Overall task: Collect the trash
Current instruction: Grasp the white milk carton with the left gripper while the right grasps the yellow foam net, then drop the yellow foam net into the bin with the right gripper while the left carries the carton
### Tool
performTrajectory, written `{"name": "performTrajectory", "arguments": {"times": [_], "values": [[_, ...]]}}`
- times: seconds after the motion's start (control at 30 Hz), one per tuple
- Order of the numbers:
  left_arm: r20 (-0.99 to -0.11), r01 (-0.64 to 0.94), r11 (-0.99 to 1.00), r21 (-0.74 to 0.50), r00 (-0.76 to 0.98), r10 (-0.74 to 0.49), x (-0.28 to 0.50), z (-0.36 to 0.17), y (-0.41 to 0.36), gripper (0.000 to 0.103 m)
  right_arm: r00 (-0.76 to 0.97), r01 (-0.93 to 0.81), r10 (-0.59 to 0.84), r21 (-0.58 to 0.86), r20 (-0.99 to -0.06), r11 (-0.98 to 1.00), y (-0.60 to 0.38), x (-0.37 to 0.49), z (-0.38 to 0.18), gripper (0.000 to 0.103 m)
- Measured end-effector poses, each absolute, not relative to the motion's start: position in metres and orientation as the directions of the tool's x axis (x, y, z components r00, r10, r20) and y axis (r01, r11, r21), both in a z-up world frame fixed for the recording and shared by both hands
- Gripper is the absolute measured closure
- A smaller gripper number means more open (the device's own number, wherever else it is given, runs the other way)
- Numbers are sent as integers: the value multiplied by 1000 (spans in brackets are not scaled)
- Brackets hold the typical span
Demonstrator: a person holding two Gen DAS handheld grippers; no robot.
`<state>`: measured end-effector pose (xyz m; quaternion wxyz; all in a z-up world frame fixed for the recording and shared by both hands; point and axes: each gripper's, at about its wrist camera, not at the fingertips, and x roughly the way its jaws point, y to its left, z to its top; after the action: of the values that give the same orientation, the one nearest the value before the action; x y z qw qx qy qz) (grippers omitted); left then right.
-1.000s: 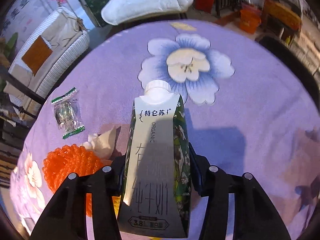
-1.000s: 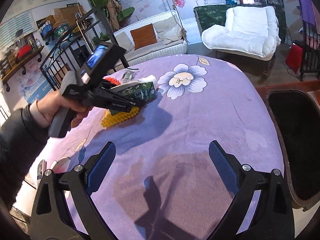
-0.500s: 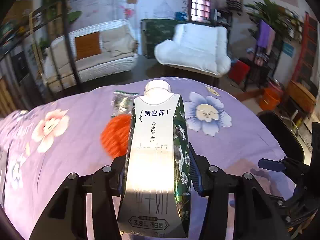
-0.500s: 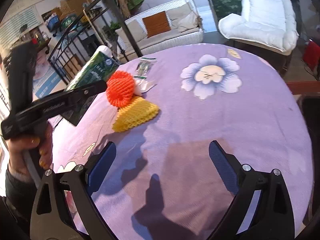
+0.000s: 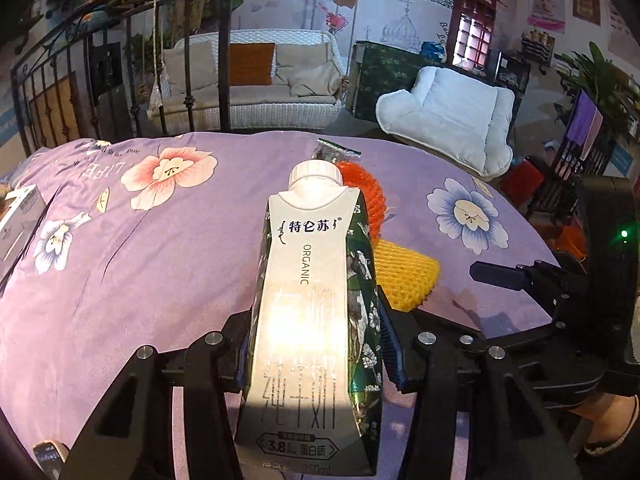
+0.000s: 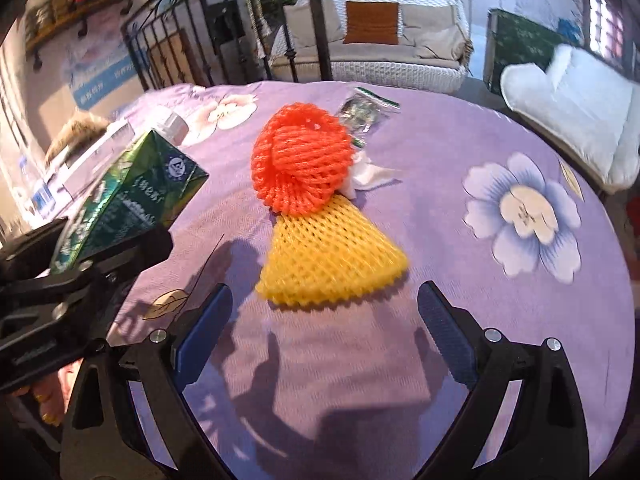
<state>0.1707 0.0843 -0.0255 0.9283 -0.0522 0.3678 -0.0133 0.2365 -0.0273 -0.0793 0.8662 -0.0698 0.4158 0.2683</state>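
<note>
My left gripper (image 5: 316, 344) is shut on a white and green milk carton (image 5: 308, 320), held above the purple flowered tablecloth (image 5: 120, 272); the carton (image 6: 124, 196) also shows at the left of the right wrist view. My right gripper (image 6: 324, 320) stands open just short of a yellow foam fruit net (image 6: 328, 256), with nothing between its blue pads (image 6: 206, 332). An orange foam net (image 6: 300, 160) lies right behind the yellow one. A crumpled white tissue (image 6: 370, 174) and a green-edged clear wrapper (image 6: 362, 112) lie behind the orange net. The yellow net (image 5: 404, 272) and orange net (image 5: 360, 188) are partly hidden by the carton.
A white box (image 5: 20, 220) lies at the tablecloth's left edge. Beyond the table stand a black iron railing (image 6: 168, 44), a white wicker sofa (image 6: 372, 48) and a white cushioned chair (image 6: 576, 112). A person's hand (image 6: 44, 396) holds the left gripper.
The left gripper, still holding the carton, rolled and swung off to the left side of the nets. The right gripper moved forward over the cloth up to the yellow net.
</note>
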Motion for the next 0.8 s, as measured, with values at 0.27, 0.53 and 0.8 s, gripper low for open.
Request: {"name": "performTrajectory", "arguments": {"times": [0.27,0.53,0.8], "values": [[-676,-61,993,-102,737,-24,157,-25,103,53,476,-527,340,46,-811,848,-6,275,-106,39],[-688,-32,992,-124,723,-62,149,-36,92,53,488,-514,393,108,-779,851,-28,260,-94,84],[-690,43,989,-140,712,-129,140,-41,67,53,520,-468,426,171,-740,867,-73,217,-79,85]]}}
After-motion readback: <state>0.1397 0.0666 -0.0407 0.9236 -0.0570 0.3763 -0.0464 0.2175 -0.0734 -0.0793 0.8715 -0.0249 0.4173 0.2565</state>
